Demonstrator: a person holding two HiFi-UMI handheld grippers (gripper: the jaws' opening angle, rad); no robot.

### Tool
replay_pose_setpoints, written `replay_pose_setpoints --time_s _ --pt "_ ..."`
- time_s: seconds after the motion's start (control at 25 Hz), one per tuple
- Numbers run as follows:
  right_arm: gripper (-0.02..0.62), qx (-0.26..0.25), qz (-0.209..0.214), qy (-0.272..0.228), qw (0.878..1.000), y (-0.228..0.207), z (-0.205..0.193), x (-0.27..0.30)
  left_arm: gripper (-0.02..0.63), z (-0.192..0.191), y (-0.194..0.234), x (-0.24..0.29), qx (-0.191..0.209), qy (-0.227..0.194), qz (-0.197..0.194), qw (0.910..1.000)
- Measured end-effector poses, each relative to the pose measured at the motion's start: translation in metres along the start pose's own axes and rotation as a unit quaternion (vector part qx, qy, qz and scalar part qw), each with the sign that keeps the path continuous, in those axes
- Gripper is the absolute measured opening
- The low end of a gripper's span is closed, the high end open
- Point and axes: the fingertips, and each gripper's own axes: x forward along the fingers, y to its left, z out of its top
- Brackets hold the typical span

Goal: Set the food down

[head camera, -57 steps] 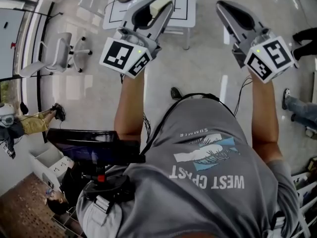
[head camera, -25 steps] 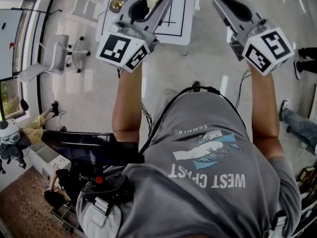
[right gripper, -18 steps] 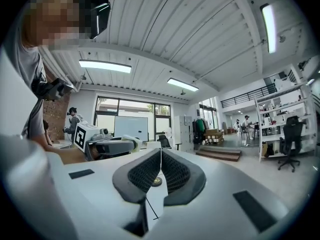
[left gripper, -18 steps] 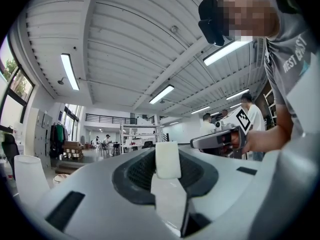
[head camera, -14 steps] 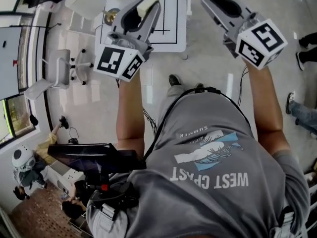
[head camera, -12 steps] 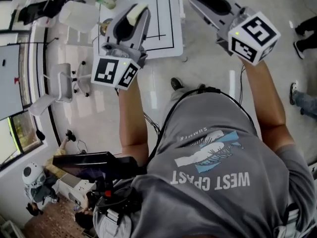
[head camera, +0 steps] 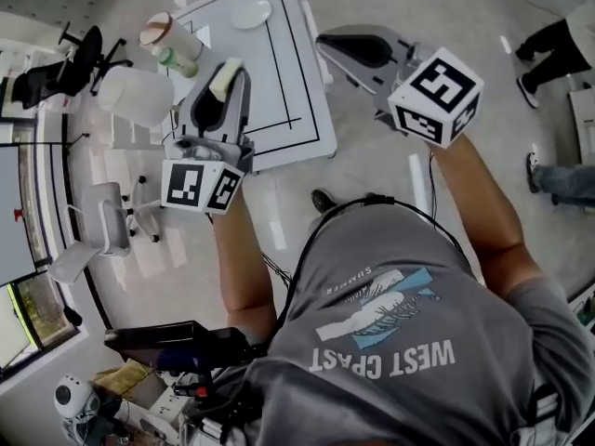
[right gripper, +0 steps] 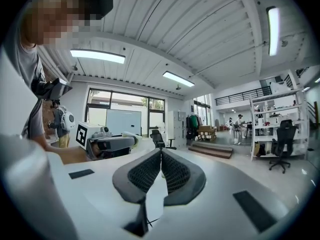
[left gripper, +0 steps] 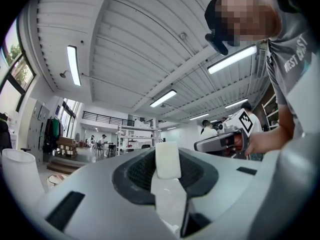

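The food (left gripper: 168, 160) is a pale cream, smooth block with rounded corners, pinched at the tips of the left gripper's (head camera: 226, 74) fingers; its long axis runs along the fingers, pointing ahead past them; only the head view shows the white desk (head camera: 288, 91) below those fingers; the right gripper (right gripper: 160, 153) has its fingers pressed together, nothing between them.

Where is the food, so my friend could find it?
Find the white table with black lines. Over its left edge hangs the left gripper, and the food is the pale cream block pinched between its jaws. The right gripper beside it is shut on nothing.
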Motion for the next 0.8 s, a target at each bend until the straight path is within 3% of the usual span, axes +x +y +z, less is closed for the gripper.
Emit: replay_pose_setpoints --time_s 0.36,0.52,0.68,0.8 --pt "0.009 -0.014 -0.021 0.011 1.000 0.011 -0.004 0.061 0.106 -0.014 0.063 -0.027 -0.011 -0.017 -0.003 0.9998" --pt "0.009 -0.006 -0.034 0.021 0.999 0.006 -0.009 0.067 0.106 -0.017 0.075 -0.020 -0.022 -0.016 -0.015 0.9995" --pt "0.009 -0.013 -0.019 0.030 0.999 -0.005 -0.009 0.088 0.106 -0.023 0.094 -0.013 -0.025 -0.020 0.003 0.9995" --pt "0.009 -0.004 -0.021 0.032 0.999 -0.020 -0.018 0.088 0.106 -0.038 0.095 0.005 -0.029 -0.007 -0.005 0.9995"
